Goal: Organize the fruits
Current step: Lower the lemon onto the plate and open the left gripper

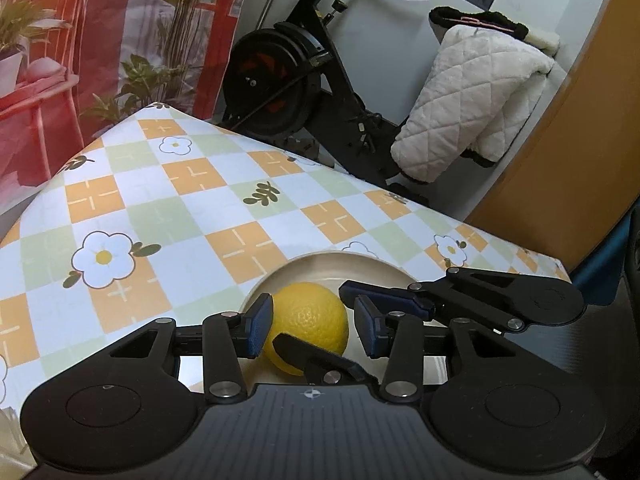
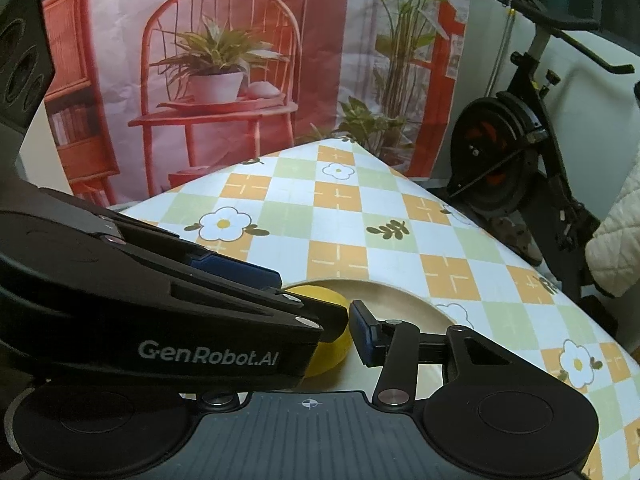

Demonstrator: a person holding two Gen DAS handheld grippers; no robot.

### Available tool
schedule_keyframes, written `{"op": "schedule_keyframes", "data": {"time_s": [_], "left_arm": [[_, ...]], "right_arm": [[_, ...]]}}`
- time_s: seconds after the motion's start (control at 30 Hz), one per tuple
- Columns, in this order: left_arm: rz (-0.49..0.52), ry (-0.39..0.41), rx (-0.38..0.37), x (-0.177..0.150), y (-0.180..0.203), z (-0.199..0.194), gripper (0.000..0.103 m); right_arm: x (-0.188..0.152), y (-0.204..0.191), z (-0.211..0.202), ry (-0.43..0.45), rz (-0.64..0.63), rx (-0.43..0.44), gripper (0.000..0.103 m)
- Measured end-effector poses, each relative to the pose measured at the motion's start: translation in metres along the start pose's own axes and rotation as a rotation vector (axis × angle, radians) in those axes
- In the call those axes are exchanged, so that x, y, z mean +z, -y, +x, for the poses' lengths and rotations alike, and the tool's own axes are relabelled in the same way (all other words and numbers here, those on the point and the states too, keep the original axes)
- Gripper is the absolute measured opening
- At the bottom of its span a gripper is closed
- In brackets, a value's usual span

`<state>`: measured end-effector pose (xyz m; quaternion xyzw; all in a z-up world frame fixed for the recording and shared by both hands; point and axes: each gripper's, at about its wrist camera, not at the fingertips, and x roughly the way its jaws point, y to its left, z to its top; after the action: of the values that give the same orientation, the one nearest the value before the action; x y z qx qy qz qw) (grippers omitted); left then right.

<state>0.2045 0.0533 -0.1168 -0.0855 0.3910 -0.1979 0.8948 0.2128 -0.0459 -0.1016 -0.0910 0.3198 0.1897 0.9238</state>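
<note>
Yellow citrus fruit [image 1: 310, 326] in cream bowl [image 1: 372, 266] near table [image 1: 192, 208] edge, left gripper [image 1: 314, 326] open around it, right gripper [image 2: 308, 312] spread too.

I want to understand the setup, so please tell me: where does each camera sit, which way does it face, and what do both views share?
Left wrist: sits on the left gripper, looks forward over the yellow fruit in the plate; its own fingers show, the right gripper crosses in.
Right wrist: sits on the right gripper, faces the printed backdrop; the left gripper hides its left finger.
Shared: fruit, plate, checkered tablecloth, exercise bike.
</note>
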Motion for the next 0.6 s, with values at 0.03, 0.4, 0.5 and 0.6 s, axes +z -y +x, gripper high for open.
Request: {"op": "schedule_keyframes", "data": {"time_s": [0.03,0.4,0.5,0.6], "left_arm": [[0.007,-0.004,0.008,-0.001,0.001,-0.001,0.047],[0.072,0.067,0.105,-0.007,0.010,-0.039,0.088],[0.095,0.093,0.127,-0.011,0.020,-0.051,0.088],[0.103,0.108,0.137,-0.019,0.031,-0.061,0.088]], "right_arm": [[0.000,-0.001,0.001,-0.009,-0.001,0.000,0.046],[-0.021,0.019,-0.050,0.026,0.091,-0.001,0.098],[-0.031,0.026,-0.070,0.049,0.128,-0.021,0.100],[-0.046,0.033,-0.090,0.050,0.167,-0.041,0.102]]}}
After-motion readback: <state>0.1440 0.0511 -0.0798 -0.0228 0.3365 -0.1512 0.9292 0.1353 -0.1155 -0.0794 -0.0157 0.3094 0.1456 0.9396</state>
